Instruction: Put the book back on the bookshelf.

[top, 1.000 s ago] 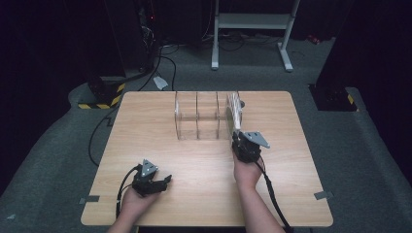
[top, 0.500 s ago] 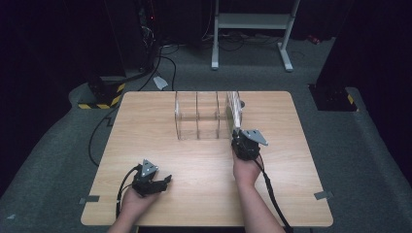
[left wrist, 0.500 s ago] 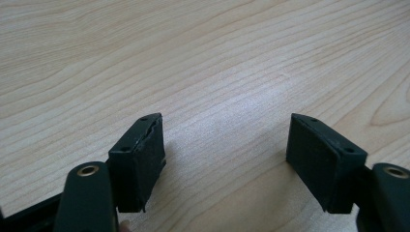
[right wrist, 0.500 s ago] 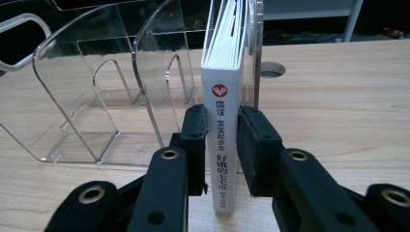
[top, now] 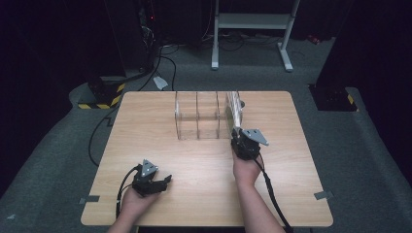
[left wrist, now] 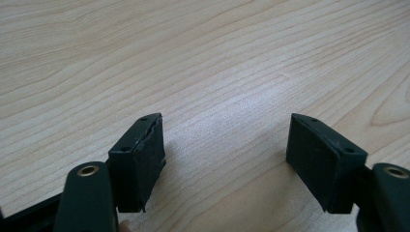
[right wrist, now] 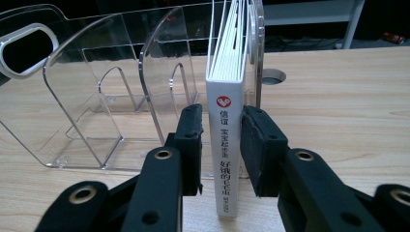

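So my left gripper (top: 154, 180) sat near the front-left of the table (top: 145, 126), hand resting on the wood, jaws spread wide with nothing but bare wood grain between the pads (left wrist: 145, 162). Further right, the clear rack (top: 201, 116) stood toward the back, its left slots unfilled. The book (right wrist: 226, 145) stood upright in the rightmost slot, white spine facing me, front end sticking out of the rack. My right gripper (right wrist: 221, 145) had a jaw on each side of the spine. Those jaws had just been loosening a little, and I couldn't tell if the pads (right wrist: 256, 145) were pressing the covers or just off them.
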Demonstrator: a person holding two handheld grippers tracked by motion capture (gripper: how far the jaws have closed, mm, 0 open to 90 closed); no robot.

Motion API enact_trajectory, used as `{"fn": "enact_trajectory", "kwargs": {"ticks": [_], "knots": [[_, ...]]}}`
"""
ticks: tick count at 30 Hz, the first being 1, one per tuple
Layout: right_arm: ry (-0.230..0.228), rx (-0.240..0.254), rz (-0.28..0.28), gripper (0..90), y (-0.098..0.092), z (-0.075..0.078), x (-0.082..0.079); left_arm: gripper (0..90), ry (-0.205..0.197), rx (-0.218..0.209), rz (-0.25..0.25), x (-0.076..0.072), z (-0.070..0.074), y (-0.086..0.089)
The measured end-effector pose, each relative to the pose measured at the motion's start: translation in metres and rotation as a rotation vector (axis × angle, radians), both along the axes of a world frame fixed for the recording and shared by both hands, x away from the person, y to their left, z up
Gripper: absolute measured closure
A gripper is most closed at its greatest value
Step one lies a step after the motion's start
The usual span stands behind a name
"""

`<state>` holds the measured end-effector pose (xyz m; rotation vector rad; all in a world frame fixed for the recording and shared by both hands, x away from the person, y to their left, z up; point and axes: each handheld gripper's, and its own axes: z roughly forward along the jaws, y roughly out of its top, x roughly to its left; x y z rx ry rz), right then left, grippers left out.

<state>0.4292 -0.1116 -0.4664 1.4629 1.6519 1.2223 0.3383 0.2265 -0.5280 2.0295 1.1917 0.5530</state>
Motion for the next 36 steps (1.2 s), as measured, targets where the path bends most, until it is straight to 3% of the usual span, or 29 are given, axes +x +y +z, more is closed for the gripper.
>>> {"fn": "enact_trajectory", "kwargs": {"ticks": [8,13,23,30,32,33,36], "knots": [[0.000,-0.022,0.022,61.3,0.001,0.002,-0.003,29.8,-0.001,0.001,0.000,0.000,0.000,0.000],[0.001,-0.042,0.047,51.5,0.001,0.003,-0.006,29.7,0.000,0.000,0.001,0.000,0.000,0.000],[0.025,-0.087,0.135,33.4,-0.010,-0.002,-0.019,29.7,0.003,-0.001,-0.002,0.000,0.000,0.000],[0.101,-0.121,0.151,29.9,-0.037,-0.017,-0.037,29.6,0.003,-0.002,-0.001,0.000,0.000,-0.001],[0.126,-0.169,0.147,28.3,-0.054,-0.028,-0.046,29.6,0.003,-0.004,0.001,0.000,0.000,-0.001],[0.167,-0.204,0.138,27.3,-0.068,-0.037,-0.053,29.6,0.003,-0.004,0.001,0.000,0.000,-0.001],[0.222,-0.227,0.116,25.5,-0.086,-0.047,-0.063,29.5,0.003,-0.003,0.000,0.000,0.000,-0.001]]}}
